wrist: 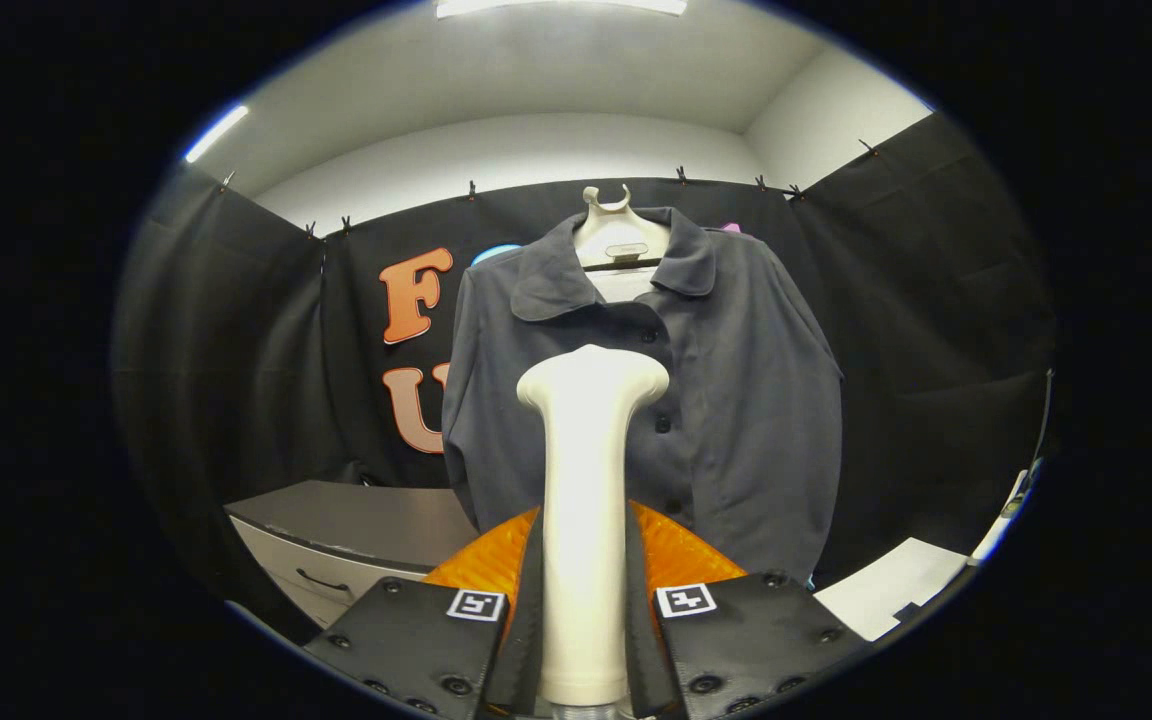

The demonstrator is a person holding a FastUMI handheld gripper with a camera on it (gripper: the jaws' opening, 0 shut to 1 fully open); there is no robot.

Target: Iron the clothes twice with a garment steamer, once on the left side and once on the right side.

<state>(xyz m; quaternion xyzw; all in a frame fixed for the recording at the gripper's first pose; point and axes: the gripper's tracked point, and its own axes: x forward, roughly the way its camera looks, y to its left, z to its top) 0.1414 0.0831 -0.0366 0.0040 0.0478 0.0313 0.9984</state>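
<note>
I have the garment steamer (586, 520) clamped between the gripper (584, 640) fingers, one pressing on each side of its handle, so the grip looks firm. Its long axis runs straight ahead and up from the fingers, and the flared head sits at the top of the stem. The head overlaps the shirt (636, 390) right about at the button placket (658, 400), near mid-chest. I can't tell from this view whether the head touches the cloth or sits just short of it. The shirt hangs upright on a hanger (608, 205) dead ahead, beyond the fingers, front facing me, collar up top, hem dropping behind the fingers. Key relation for the next move, as I judge it: the head is centred on the shirt, so either side pass needs a sideways shift first, onto one front panel, then a vertical stroke along that panel. Both panels look about equally near. Writing: there's a small tag at the hanger neck, too small to read. The square markers (686, 599) on the fingers carry patterns, no text. Off to the side and lower there's a grey cabinet (356, 530) with a drawer handle, and on the other side a white sheet (886, 590).
</note>
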